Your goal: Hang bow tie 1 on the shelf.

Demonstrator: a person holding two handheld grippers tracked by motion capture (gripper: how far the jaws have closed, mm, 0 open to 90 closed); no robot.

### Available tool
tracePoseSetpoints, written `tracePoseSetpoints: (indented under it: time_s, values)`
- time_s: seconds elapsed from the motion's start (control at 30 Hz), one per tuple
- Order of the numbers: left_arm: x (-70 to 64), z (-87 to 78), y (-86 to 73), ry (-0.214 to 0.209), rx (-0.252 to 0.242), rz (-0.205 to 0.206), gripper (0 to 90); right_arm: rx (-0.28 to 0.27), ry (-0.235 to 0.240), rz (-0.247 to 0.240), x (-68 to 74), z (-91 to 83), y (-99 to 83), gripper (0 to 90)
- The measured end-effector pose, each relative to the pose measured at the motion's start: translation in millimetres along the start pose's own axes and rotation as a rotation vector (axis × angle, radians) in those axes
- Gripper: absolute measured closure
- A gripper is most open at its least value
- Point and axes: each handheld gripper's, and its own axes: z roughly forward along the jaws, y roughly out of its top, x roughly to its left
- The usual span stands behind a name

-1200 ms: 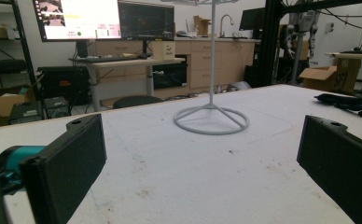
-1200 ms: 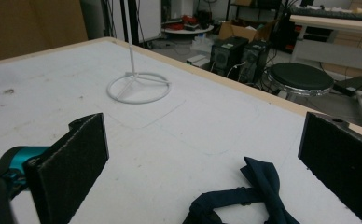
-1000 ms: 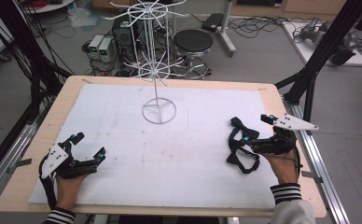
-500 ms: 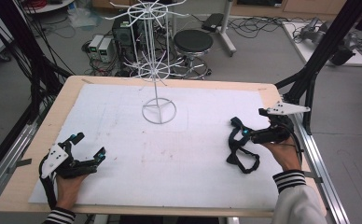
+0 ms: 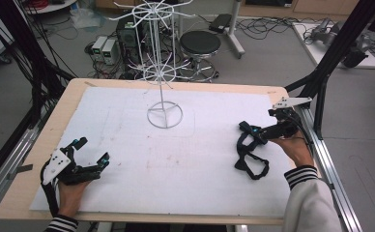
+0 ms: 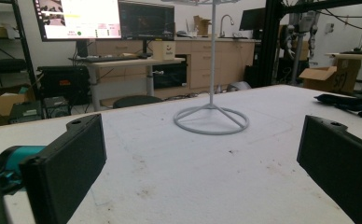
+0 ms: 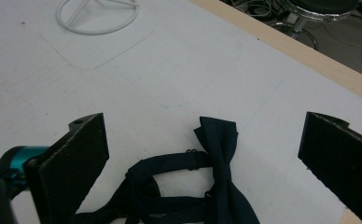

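The right tool hangs spread wide just above the dark navy fabric bow tie with its looped strap, one jaw to each side of the knot, gripping nothing. That straddle reads as lining up for a pinch on the bow itself, the stiffest part to lift, rather than the limp strap trailing back beneath the tool. Farther out ahead of it stands the round wire foot of the white metal hanging rack, probably where the tie is meant to go.

The left tool rests low on the white foam-topped bench, also released and empty, seemingly parked out of the way.

The right gripper view shows the bow's folds and a small metal clasp on the strap, which from above blur into one dark tangle. The high view gives what the tool cameras miss: the rack's tiered hook arms, and how far apart the two tools lie. The left gripper view catches the rack's upright pole and ring base from bench level.
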Motion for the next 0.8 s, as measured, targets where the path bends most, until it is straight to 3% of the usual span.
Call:
tracePoseSetpoints:
  time_s: [0.37, 0.7, 0.8]
  values:
    - [0.1, 0.0, 0.0, 0.0, -0.001, -0.002, 1.7, 0.081, -0.002, -0.001, -14.4, 20.0, 4.7, 0.7]
    - [0.0, 0.0, 0.0, 0.0, -0.001, -0.001, 1.7, 0.225, -0.013, -0.023, -25.6, 36.3, 6.0, 2.7]
    - [0.0, 0.1, 0.0, 0.0, -0.002, -0.002, 1.7, 0.221, -0.012, -0.026, -26.7, 39.4, 6.3, 2.7]
